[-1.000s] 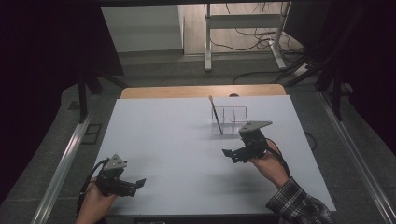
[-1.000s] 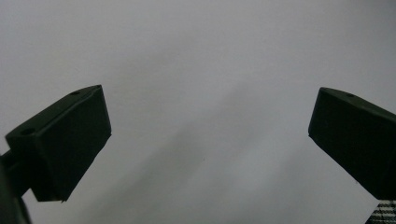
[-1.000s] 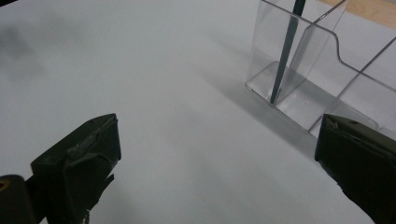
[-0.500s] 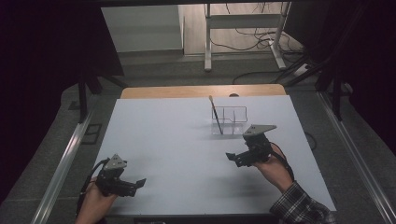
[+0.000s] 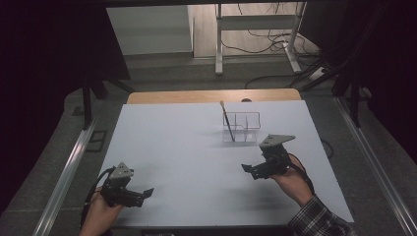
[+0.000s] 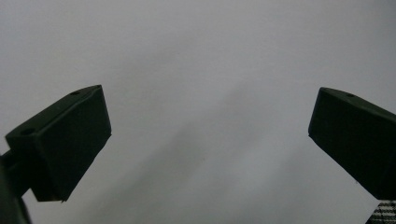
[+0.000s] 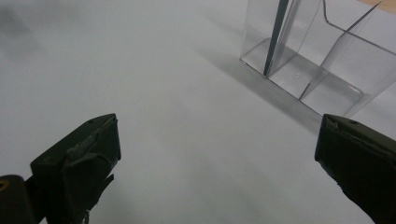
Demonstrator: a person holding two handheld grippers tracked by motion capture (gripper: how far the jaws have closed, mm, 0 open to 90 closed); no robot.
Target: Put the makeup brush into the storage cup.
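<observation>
right gripper [image 5: 248, 170]: jaws wide apart, nothing between them, hanging just over the table [image 5: 187, 147], near side of the clear organizer [image 5: 241, 127]. In the right gripper view [image 7: 217, 172] the organizer [image 7: 317, 56] sits up and to the right, close but not touching

left gripper [image 5: 143, 192]: jaws also spread wide, empty, near the table's front-left corner, well apart from the organizer. Left gripper view [image 6: 210, 154] has bare white surface between the jaws, plus a scrap of plaid sleeve [image 6: 384, 213] at the bottom right

brush [image 5: 226, 121] stands tilted in the organizer's left compartment, pale tip up. In the right gripper view its handle [image 7: 275, 37] is cut off at the top edge. Can't tell how many compartments, clear walls blur together

white sheet covers the table, wood edge [image 5: 211, 96] showing at the far side. Beyond: grey floor, white frame legs [image 5: 255, 37], loose cables [image 5: 265, 78]. Both sides of the room too dark to read
</observation>
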